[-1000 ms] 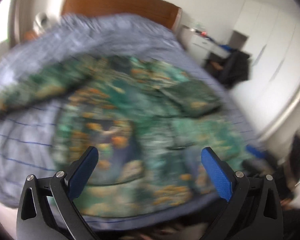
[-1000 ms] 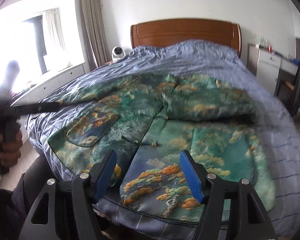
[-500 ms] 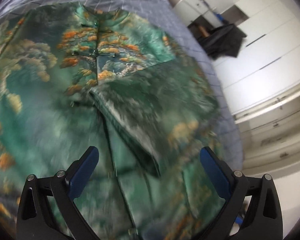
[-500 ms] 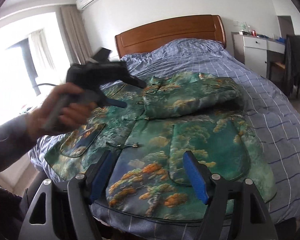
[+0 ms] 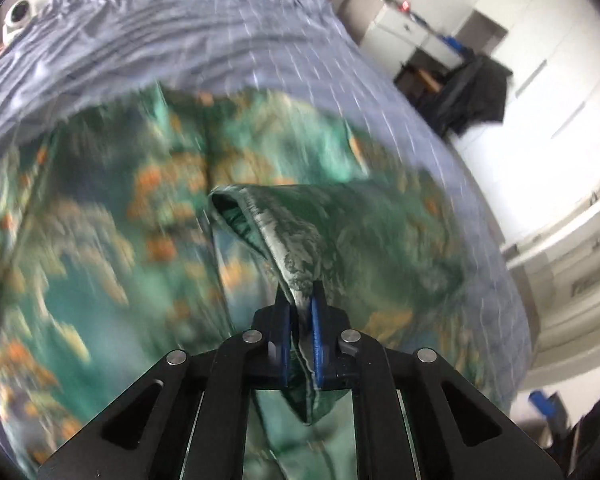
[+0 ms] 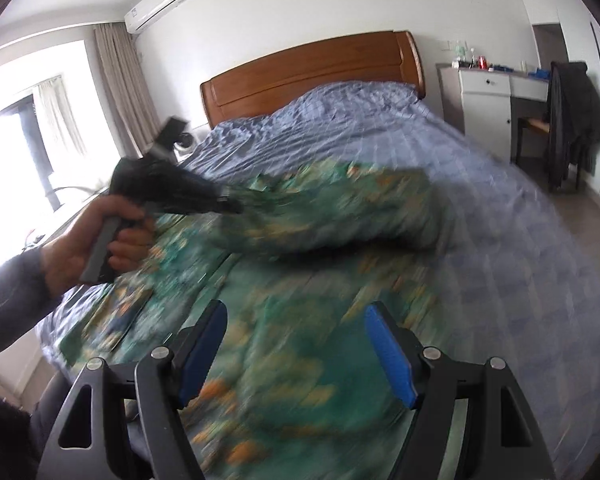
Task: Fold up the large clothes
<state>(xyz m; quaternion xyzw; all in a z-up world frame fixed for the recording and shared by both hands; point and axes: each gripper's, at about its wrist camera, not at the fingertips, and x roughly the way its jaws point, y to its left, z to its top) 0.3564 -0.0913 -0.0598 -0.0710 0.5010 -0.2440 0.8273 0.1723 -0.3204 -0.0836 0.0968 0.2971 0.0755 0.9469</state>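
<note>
I see the bed [image 6: 380, 128] under its blue cover, the green patterned garment [image 6: 300, 320] spread across it. My left gripper [image 5: 300, 312] pinches a raised fold of garment above the bed; my right gripper [image 6: 296, 348] hovers over the garment, fingers spread, empty.

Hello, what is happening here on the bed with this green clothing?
A person is folding a large green patterned jacket spread on a bed with a blue checked cover. The left gripper is shut on the edge of a sleeve, which it lifts off the rest of the garment. The person's hand holding that gripper shows in the right wrist view. The right gripper is open above the jacket's lower part, holding nothing.
</note>
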